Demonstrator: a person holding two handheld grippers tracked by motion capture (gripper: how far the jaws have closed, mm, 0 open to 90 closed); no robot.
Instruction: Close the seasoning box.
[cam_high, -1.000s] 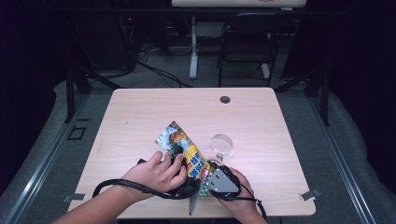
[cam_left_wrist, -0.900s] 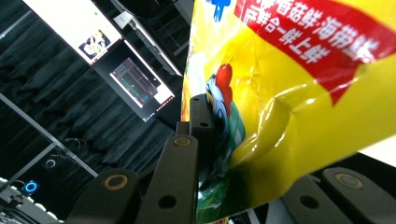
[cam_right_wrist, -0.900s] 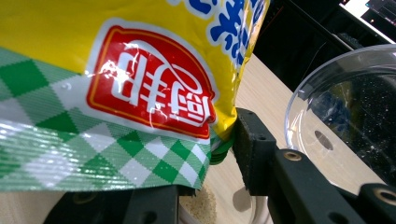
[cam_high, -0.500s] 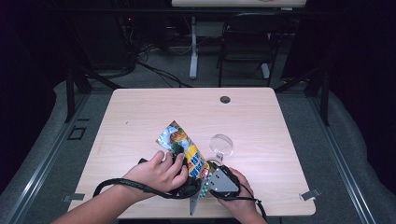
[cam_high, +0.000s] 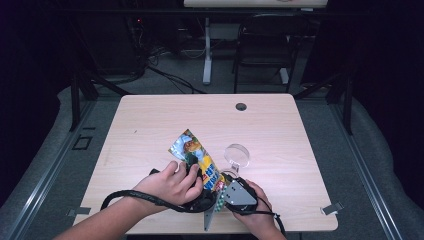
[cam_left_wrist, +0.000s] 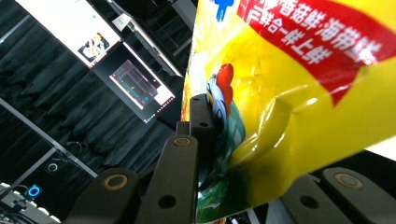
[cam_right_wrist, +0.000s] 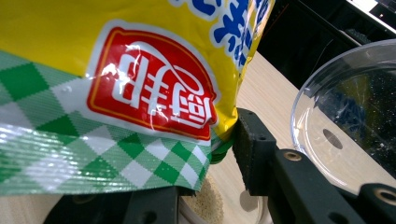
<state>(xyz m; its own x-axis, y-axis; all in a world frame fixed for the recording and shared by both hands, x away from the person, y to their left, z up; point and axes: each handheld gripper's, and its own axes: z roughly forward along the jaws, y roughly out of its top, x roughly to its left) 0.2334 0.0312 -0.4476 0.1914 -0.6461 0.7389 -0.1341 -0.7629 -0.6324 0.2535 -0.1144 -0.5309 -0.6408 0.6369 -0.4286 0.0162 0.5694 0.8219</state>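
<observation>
The snack bag (cam_high: 197, 159) is pinched by both the left gripper (cam_high: 196, 196) and right gripper (cam_high: 226, 192) near the tabletop's (cam_high: 150, 120) front edge.

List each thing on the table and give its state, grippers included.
Snack bag: off the table at its near end, held between both grippers, crumpled where it is pinched; whether it is torn open cannot be told.
Clear bowl: upright on the table, open, apparently empty.
Left gripper: shut on the bag's edge.
Right gripper: shut on the bag's green checkered end.
</observation>
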